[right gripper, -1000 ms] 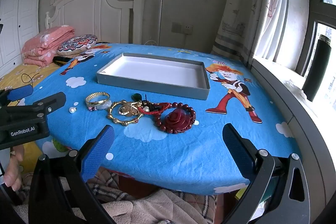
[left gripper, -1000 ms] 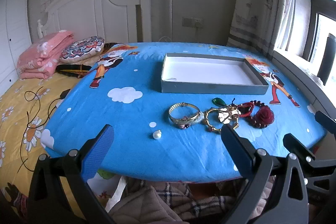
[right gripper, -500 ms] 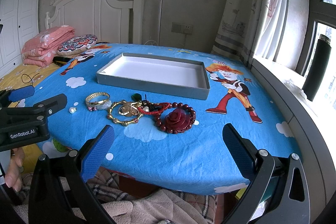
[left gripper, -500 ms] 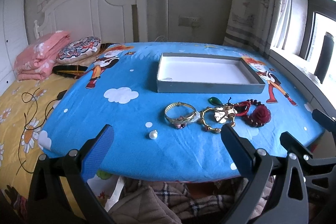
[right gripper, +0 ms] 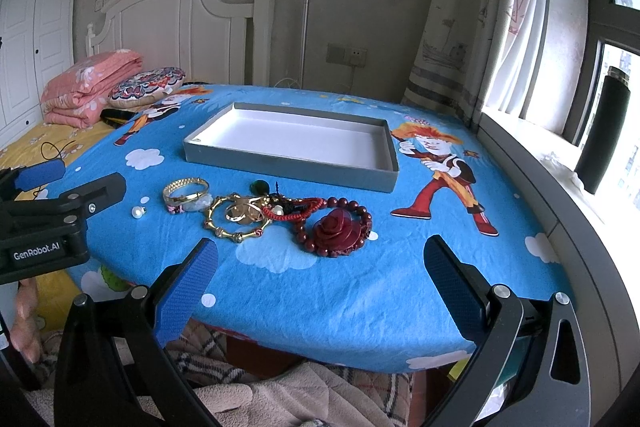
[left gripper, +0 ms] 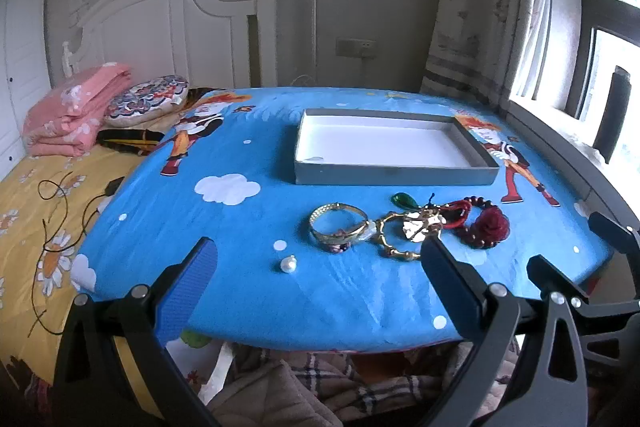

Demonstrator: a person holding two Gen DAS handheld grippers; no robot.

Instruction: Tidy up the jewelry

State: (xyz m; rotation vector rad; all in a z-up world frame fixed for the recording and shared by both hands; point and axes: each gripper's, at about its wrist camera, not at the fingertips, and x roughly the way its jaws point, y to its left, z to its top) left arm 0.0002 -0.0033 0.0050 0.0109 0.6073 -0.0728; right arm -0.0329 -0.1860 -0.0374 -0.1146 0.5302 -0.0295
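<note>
A pile of jewelry lies on the blue cartoon tablecloth (left gripper: pixel 224 227): a gold bangle (left gripper: pixel 338 231) (right gripper: pixel 186 189), a gold bamboo-style bracelet (left gripper: pixel 394 243) (right gripper: pixel 236 223), a red bead bracelet with a rose (left gripper: pixel 486 225) (right gripper: pixel 336 229), a green pendant (left gripper: pixel 404 201) and a loose pearl (left gripper: pixel 288 264) (right gripper: pixel 137 212). An empty grey tray (left gripper: pixel 392 175) (right gripper: pixel 288 165) with a white inside stands behind them. My left gripper (left gripper: pixel 316 283) is open and empty, hovering near the table's front edge. My right gripper (right gripper: pixel 320 283) is open and empty, in front of the rose bracelet.
A bed with yellow sheets (left gripper: pixel 36 195), folded pink blanket (left gripper: pixel 72 111) and a round cushion (left gripper: pixel 148 101) lies left of the table. A window sill with a dark bottle (right gripper: pixel 604 131) runs along the right. Plaid fabric (right gripper: pixel 224 355) hangs below the table edge.
The left gripper's view has shifted slightly, with the jewelry sliding a little left in frame. The right gripper has barely moved. Both stay open.
</note>
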